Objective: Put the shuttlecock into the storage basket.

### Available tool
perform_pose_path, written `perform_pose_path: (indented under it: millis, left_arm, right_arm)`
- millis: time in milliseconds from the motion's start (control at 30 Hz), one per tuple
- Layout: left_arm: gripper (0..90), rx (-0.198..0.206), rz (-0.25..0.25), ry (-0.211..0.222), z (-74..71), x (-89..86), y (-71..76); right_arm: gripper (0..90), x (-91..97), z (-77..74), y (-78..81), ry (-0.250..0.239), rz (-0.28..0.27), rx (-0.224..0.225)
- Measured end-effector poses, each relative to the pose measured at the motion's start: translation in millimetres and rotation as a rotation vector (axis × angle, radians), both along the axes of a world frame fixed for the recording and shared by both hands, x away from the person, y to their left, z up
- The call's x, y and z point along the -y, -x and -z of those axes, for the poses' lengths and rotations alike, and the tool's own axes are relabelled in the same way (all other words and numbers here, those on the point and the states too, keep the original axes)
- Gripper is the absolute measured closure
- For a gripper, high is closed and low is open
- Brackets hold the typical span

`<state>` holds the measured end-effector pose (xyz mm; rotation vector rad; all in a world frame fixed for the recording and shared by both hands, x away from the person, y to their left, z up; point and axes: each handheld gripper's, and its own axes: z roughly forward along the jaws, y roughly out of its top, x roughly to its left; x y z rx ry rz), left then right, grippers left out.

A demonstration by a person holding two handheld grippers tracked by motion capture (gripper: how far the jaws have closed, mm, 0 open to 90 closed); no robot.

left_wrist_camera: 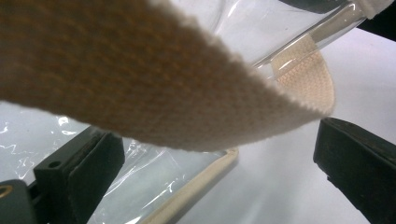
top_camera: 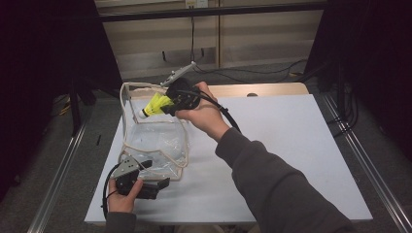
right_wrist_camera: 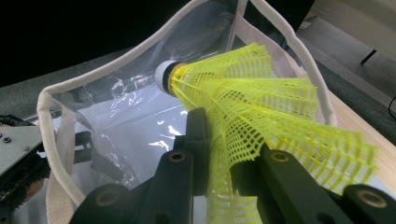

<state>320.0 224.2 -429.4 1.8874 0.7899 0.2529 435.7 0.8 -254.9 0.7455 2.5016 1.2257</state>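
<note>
Yellow mesh shuttlecock point(right_wrist_camera: 252, 107) going into the clear plastic tote bag point(top_camera: 160, 141).
I'm pinching its skirt in the right gripper point(right_wrist_camera: 219, 168); left gripper point(left_wrist_camera: 210, 177), jaws wide, straddles the beige webbing strap point(left_wrist_camera: 154, 88) — aiming cork-first through the mouth.

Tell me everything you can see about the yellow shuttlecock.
The shuttlecock has a bright yellow plastic mesh skirt, flared and ribbed, with a small white rounded tip. The right hand-held gripper is shut on the skirt, its black jaws squeezing the mesh flat between them. It is held off the table, roughly level, tip pointing toward the open mouth of the clear plastic bag with cream fabric trim. Nothing else touches it.
</note>
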Motion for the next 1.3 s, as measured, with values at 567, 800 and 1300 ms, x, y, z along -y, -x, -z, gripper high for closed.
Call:
perform_pose_path:
  millis: [567,800,1300]
  left_arm:
    - [1.8,-0.004,0.006,-0.006,-0.4,-0.9,-0.1]
    - [1.8,-0.005,0.004,-0.001,-0.3,-0.7,0.0]
    - [1.8,-0.003,0.002,0.004,0.1,-0.6,-0.5]
  right_arm:
    - [79.4,-20.4,1.2,-5.4,0.015,-0.013,0.001]
    - [79.4,-26.1,5.5,-8.7,0.024,-0.010,-0.006]
    - [79.4,-38.4,13.6,-13.2,0.046,-0.007,-0.007]
